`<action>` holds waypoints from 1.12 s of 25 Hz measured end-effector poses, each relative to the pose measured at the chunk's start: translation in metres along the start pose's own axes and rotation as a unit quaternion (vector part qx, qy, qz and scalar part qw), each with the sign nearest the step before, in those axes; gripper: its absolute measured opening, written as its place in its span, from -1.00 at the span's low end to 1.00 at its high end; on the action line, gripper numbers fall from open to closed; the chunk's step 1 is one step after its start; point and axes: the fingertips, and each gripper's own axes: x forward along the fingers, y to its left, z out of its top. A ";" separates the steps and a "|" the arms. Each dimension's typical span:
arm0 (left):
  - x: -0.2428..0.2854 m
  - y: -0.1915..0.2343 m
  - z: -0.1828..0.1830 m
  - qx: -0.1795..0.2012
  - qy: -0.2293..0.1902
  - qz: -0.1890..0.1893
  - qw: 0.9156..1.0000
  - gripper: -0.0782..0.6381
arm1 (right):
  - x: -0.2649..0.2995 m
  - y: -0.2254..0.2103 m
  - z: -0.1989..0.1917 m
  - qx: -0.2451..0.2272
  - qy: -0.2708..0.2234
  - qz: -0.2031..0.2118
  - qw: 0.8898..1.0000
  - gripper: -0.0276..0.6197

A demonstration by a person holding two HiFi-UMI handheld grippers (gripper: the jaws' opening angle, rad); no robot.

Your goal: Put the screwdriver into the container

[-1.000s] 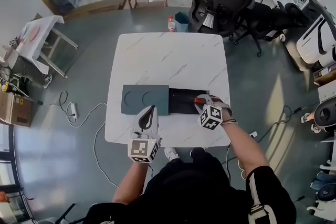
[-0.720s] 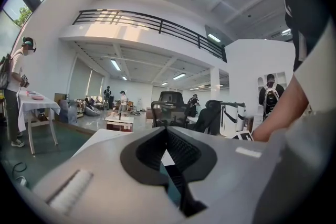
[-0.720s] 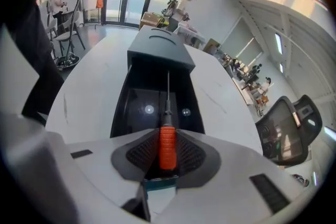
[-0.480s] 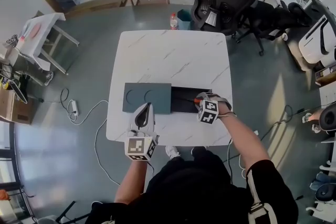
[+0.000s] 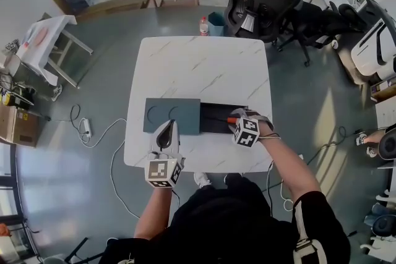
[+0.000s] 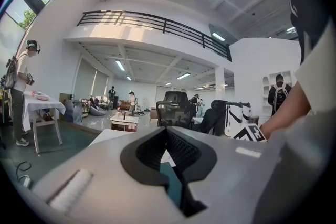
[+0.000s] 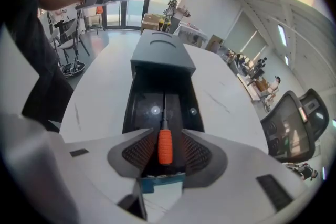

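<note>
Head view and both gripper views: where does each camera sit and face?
Head view: on the person's head, looking down at the table; forearms, left gripper, right gripper show.
Left gripper view: on that gripper, facing distant office chairs; shut jaws show.
Right gripper view: on that gripper, facing the container; opening jaws flank the screwdriver.
Shared with the head view: container, screwdriver.

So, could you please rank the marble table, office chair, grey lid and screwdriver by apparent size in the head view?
1. marble table
2. office chair, though farther from the camera
3. grey lid
4. screwdriver
</note>
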 end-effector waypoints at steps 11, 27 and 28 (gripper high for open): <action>0.000 -0.024 0.018 0.003 -0.012 -0.025 1.000 -0.75 | -0.156 -0.048 0.064 0.165 -0.245 -0.197 0.935 -0.76; -0.004 -0.080 0.072 0.039 -0.042 -0.099 0.993 -0.75 | -0.292 -0.050 0.070 0.360 -0.413 -0.343 0.763 -0.89; -0.005 -0.083 0.075 0.042 -0.045 -0.101 0.993 -0.75 | -0.292 -0.048 0.071 0.359 -0.412 -0.345 0.763 -0.90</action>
